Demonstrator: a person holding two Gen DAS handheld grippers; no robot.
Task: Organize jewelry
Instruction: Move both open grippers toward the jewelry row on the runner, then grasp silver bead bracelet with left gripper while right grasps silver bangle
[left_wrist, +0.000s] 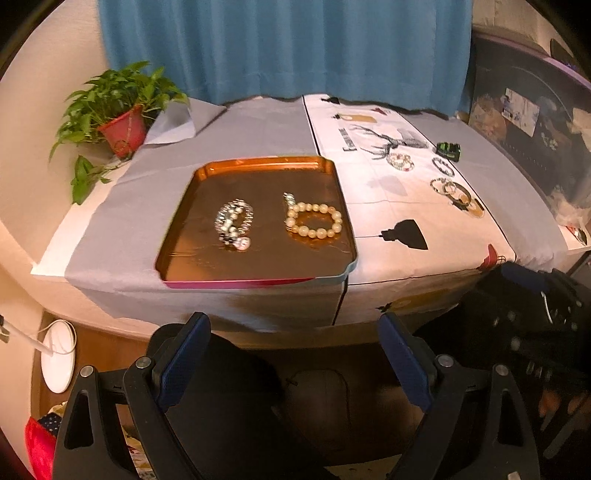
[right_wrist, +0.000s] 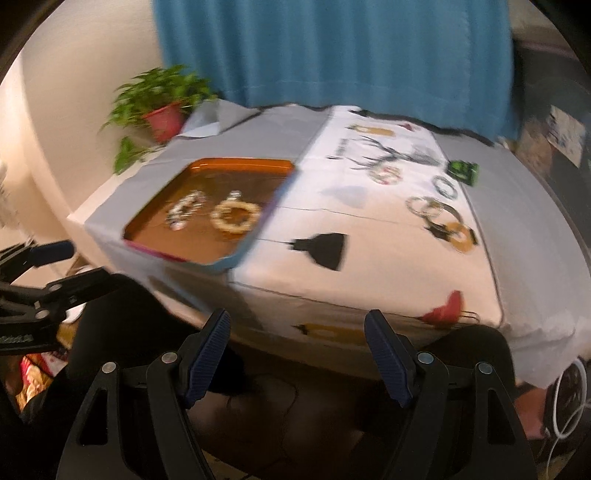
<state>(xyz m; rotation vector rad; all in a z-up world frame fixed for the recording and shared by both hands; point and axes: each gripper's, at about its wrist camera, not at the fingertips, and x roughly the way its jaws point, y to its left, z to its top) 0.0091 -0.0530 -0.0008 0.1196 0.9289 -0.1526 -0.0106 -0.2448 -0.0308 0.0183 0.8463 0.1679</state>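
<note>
An orange tray (left_wrist: 258, 168) (right_wrist: 207, 254) sits on the covered table. In it lie a cream pearl bracelet (left_wrist: 314, 220) (right_wrist: 236, 215) and a silver beaded bracelet (left_wrist: 235, 222) (right_wrist: 185, 208). Several more bracelets (left_wrist: 443, 184) (right_wrist: 432, 206) lie on the white printed cloth to the right of the tray. My left gripper (left_wrist: 295, 354) is open and empty, held below the table's front edge. My right gripper (right_wrist: 299, 354) is open and empty, also below the front edge. The left gripper also shows at the left of the right wrist view (right_wrist: 44, 273).
A potted plant in a red pot (left_wrist: 123, 129) (right_wrist: 164, 118) stands at the table's back left. A small green and black object (left_wrist: 448, 149) (right_wrist: 463, 170) lies at the back right. A blue curtain (left_wrist: 288, 48) hangs behind. Dark clutter fills the right side.
</note>
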